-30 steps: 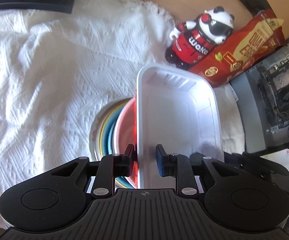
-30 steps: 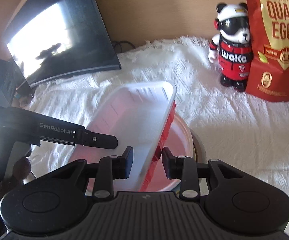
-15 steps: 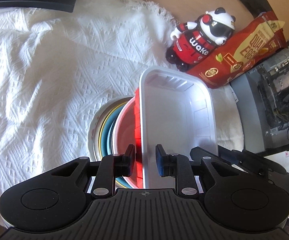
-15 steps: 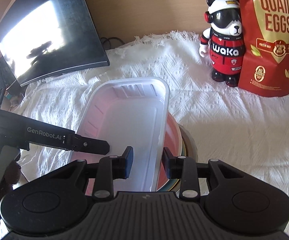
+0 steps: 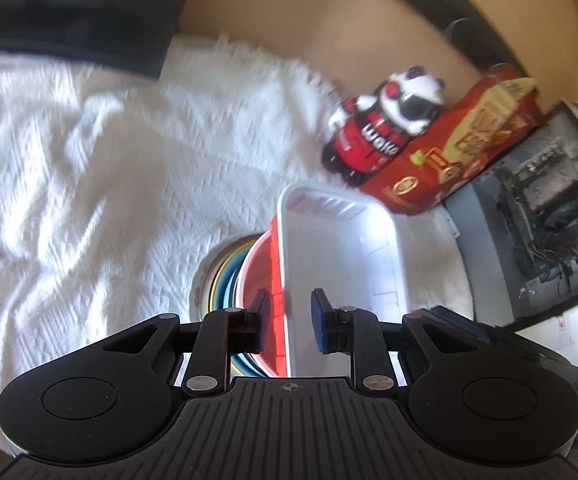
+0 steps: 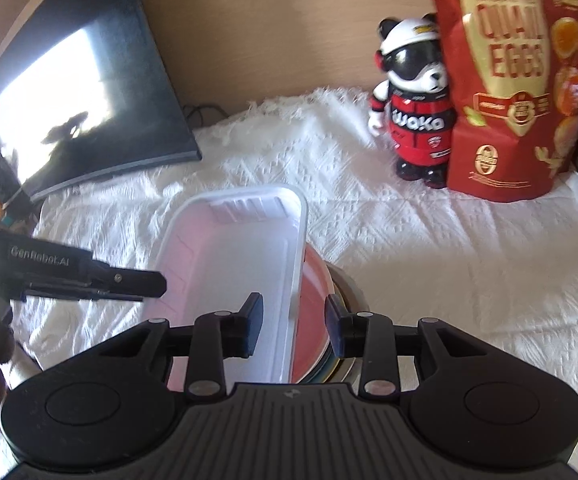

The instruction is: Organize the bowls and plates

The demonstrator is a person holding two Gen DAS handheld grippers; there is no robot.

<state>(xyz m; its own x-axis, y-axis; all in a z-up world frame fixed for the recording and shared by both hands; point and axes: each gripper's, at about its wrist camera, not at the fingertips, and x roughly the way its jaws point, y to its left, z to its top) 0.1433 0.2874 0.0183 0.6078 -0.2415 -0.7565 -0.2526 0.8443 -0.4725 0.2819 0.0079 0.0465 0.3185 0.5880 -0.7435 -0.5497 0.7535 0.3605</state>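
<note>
Left wrist view: the left claw (image 5: 289, 320) is slightly spread, with the left long edge of the white tray (image 5: 341, 248) running between its pads; neither pad visibly presses on it. The tray lies straight ahead on top of a red bowl (image 5: 259, 276) and a stack of plates (image 5: 219, 276), on the white cloth (image 5: 89, 180) over the counter; its long axis runs away from the claw toward the bear figure (image 5: 385, 136) and snack bag (image 5: 469, 140).

Right wrist view: the right claw (image 6: 293, 322) is also slightly spread and straddles the tray's (image 6: 233, 248) right long edge, with the red bowl's (image 6: 313, 292) rim just beside it; a gap shows at the inner pad. Both claws sit at the tray's near end, neither nearer; any lift would likely need both sides level.

Count: one tray; one red bowl; about three plate rims (image 6: 349, 292) below, the exact number unclear; one bear; one bag; one monitor (image 6: 89, 100).
</note>
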